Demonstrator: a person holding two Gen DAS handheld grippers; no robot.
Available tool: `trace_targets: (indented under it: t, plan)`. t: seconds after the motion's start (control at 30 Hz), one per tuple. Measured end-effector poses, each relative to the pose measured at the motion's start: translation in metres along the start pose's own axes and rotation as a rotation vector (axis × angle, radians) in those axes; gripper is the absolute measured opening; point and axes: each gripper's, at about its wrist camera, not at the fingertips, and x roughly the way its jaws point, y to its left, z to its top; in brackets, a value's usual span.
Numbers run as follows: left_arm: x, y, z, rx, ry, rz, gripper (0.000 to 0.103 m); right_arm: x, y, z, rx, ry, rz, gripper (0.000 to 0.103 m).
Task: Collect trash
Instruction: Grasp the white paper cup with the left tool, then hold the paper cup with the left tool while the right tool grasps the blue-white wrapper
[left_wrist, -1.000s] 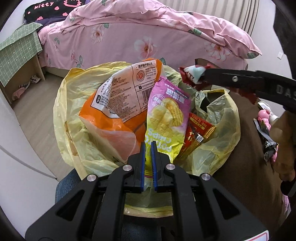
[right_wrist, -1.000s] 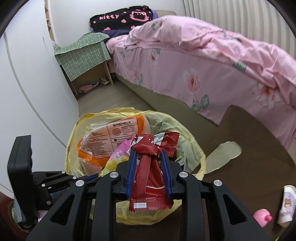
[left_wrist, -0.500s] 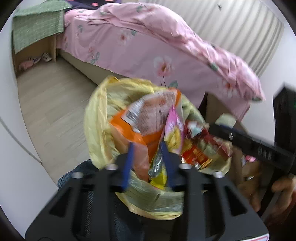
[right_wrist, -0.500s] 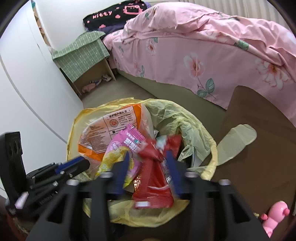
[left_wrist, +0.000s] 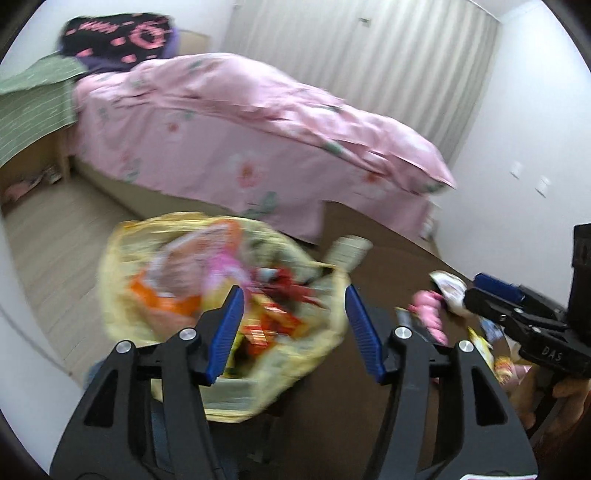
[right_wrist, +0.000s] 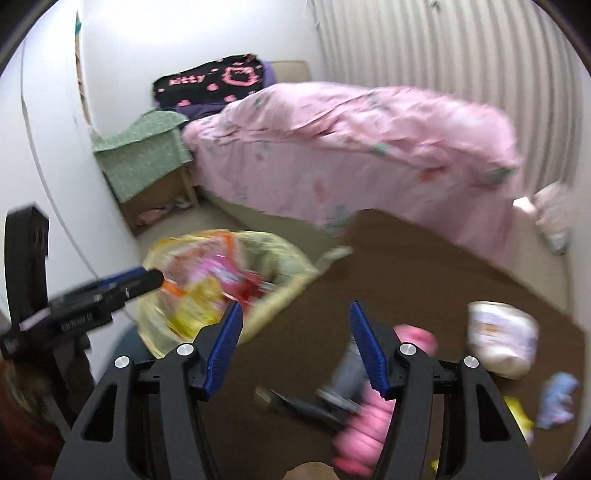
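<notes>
Over the yellow bin bag (left_wrist: 122, 291), leftmost and stuffed with orange, pink and red wrappers, the left gripper (left_wrist: 295, 328) hangs with jaws opening and nothing between them. Rightward, above the brown table (right_wrist: 424, 258), the right gripper (right_wrist: 295, 343) also has its jaws opening, empty. More trash lies on the table: a dark wrapper (right_wrist: 306, 404) and a white packet (right_wrist: 502, 336) beside a pink toy (right_wrist: 365, 424). Best approach low, jaws spread, and pinch a wrapper's flat edge, sparing the toy.
</notes>
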Motion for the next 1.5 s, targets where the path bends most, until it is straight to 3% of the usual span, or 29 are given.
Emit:
trace_targets:
  t: [0.1,0.17,0.23,0.37,0.4,0.5,0.63,0.77,0.97,1.0,1.07,1.1,1.17,1.23,1.4,1.5]
  plan:
    - [0.011,-0.032,-0.005,0.073,0.021,-0.06,0.056,-0.036,-0.042,-0.017,0.046,-0.014,-0.095,0.057]
    - [0.019,-0.055,-0.01,0.122,0.032,-0.108,0.06,-0.055,-0.072,-0.03,0.072,-0.015,-0.181,0.057]
    - [0.025,-0.07,-0.013,0.16,0.034,-0.145,0.072,-0.072,-0.101,-0.044,0.105,-0.016,-0.259,0.057]
    - [0.046,-0.1,-0.01,0.245,0.044,-0.206,0.073,-0.098,-0.156,-0.074,0.159,0.0,-0.388,0.057]
    - [0.052,-0.107,-0.005,0.259,0.052,-0.23,0.078,-0.099,-0.168,-0.079,0.157,0.024,-0.415,0.057]
    - [0.071,-0.137,0.009,0.324,0.091,-0.316,0.091,-0.099,-0.201,-0.099,0.17,0.062,-0.414,0.057]
    - [0.118,-0.19,0.01,0.407,0.249,-0.422,0.092,-0.101,-0.234,-0.12,0.245,0.039,-0.412,0.057]
    - [0.157,-0.233,0.006,0.397,0.302,-0.42,0.092,-0.097,-0.255,-0.127,0.276,0.007,-0.414,0.057]
    - [0.217,-0.267,0.005,0.318,0.328,-0.299,0.092,-0.103,-0.27,-0.133,0.343,-0.017,-0.423,0.057]
    - [0.226,-0.267,0.004,0.3,0.345,-0.268,0.09,-0.106,-0.268,-0.134,0.345,-0.025,-0.42,0.057]
    - [0.242,-0.263,0.001,0.256,0.402,-0.19,0.073,-0.11,-0.26,-0.135,0.335,-0.03,-0.43,0.057]
    - [0.245,-0.261,0.0,0.239,0.425,-0.183,0.066,-0.11,-0.256,-0.134,0.329,-0.032,-0.43,0.057]
    - [0.247,-0.257,-0.002,0.215,0.446,-0.204,0.063,-0.111,-0.243,-0.133,0.311,-0.04,-0.418,0.057]
    - [0.241,-0.257,-0.003,0.226,0.446,-0.239,0.047,-0.11,-0.235,-0.133,0.29,-0.038,-0.409,0.057]
    - [0.207,-0.259,-0.004,0.335,0.376,-0.274,0.043,-0.1,-0.211,-0.124,0.2,-0.004,-0.425,0.057]
    - [0.184,-0.25,-0.005,0.338,0.359,-0.299,0.043,-0.09,-0.213,-0.118,0.161,0.025,-0.412,0.057]
